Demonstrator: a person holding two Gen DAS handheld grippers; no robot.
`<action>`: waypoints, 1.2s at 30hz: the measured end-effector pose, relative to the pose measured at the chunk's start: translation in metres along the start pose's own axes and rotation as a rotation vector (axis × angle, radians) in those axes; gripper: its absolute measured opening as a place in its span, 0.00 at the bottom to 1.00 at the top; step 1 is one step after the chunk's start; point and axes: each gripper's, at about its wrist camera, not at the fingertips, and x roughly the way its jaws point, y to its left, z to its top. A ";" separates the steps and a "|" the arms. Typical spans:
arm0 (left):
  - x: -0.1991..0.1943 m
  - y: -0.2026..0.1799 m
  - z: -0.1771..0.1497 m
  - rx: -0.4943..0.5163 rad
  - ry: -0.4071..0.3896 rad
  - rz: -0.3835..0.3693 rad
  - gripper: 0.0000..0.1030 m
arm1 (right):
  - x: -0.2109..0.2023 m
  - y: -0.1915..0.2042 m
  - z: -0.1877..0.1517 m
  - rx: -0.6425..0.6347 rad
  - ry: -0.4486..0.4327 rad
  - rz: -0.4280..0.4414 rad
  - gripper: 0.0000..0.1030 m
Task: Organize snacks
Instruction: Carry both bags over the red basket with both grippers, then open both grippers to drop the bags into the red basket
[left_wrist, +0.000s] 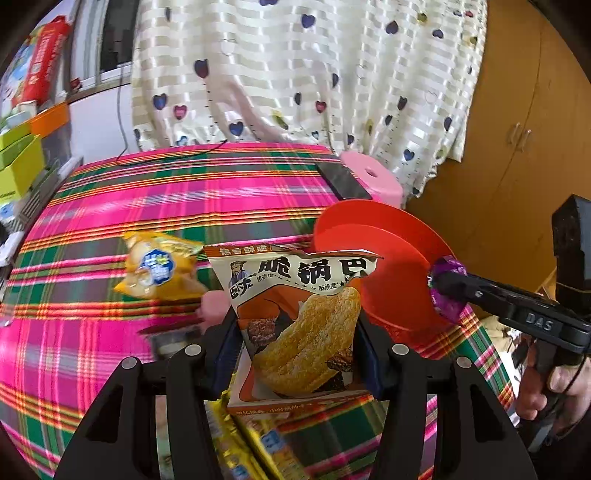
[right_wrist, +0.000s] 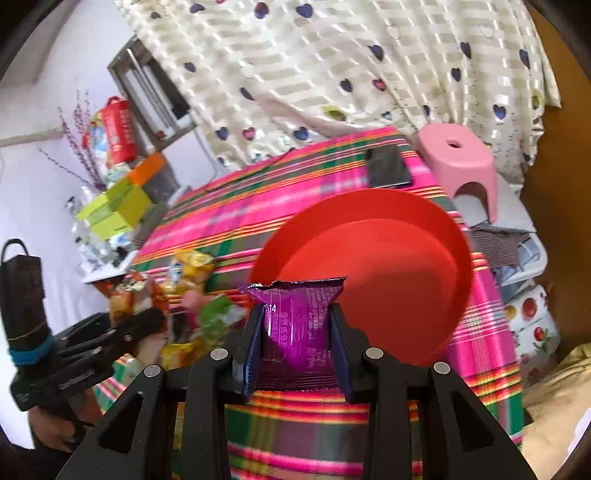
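The left gripper (left_wrist: 295, 332) is clamped on an orange-and-white crispy rice snack bag (left_wrist: 295, 317), its two fingers (left_wrist: 225, 354) pressed against the bag's sides so the packet stands upright above the plaid tablecloth (left_wrist: 147, 206). The right gripper (right_wrist: 295, 332) is closed on a small purple snack packet (right_wrist: 295, 321), its pads touching both edges of the wrapper with the crimped top sticking out beyond the fingertips. In the left wrist view that purple packet sits at the near right rim of the red plate (left_wrist: 384, 258), held over the rim; whether it touches the plate cannot be told. The plate lies on the cloth toward the right side of the table, just to the right of the rice snack bag. To the left of that bag a yellow snack packet (left_wrist: 159, 273) lies on the cloth, blurred. Gold-wrapped packets (left_wrist: 240, 443) lie near the camera, under the left gripper. In the right wrist view a loose pile of mixed snacks (right_wrist: 184, 295) lies left of the plate. At the far right of the table a black phone (right_wrist: 388, 166) lies flat, and a pink stool (right_wrist: 458, 158) stands just beyond it. A heart-patterned curtain (left_wrist: 295, 74) hangs behind the table.
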 end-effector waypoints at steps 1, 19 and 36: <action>0.003 -0.002 0.002 0.004 0.004 -0.002 0.54 | 0.002 -0.004 0.001 0.000 0.002 -0.013 0.30; 0.051 -0.054 0.027 0.086 0.058 -0.073 0.54 | 0.030 -0.046 -0.003 0.027 0.097 -0.083 0.34; 0.083 -0.070 0.035 0.092 0.102 -0.121 0.55 | 0.017 -0.044 -0.001 -0.005 0.077 -0.092 0.45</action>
